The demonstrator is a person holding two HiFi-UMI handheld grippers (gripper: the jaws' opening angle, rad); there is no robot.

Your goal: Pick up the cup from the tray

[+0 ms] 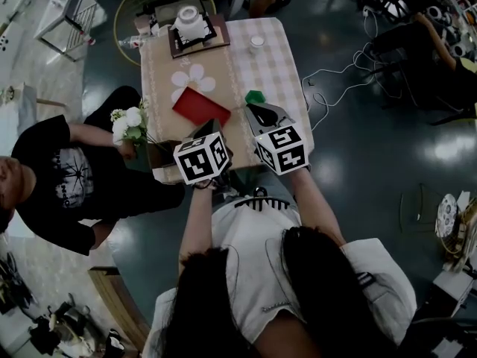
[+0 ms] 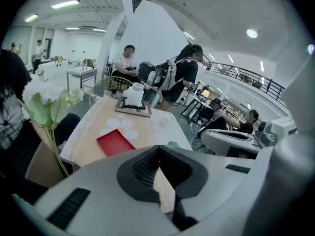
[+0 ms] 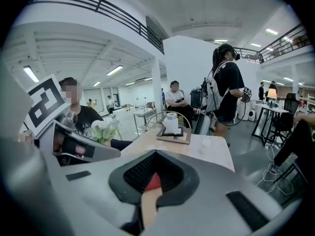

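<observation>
Closest to us, left gripper [image 2: 162,188] and right gripper [image 3: 150,193] show jaws pinched together, empty; we should open one, reach well ahead to the cup [image 1: 188,17] on its tray [image 1: 218,40], and close squarely round its middle

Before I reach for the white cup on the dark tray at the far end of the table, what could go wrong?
1. The flat red rectangular plate lies between the grippers and the white cup; a low reach may knock it.
2. The white flowers stand close beside the left gripper and could be brushed.
3. It and the right gripper look shut; one must open before the cup.
</observation>
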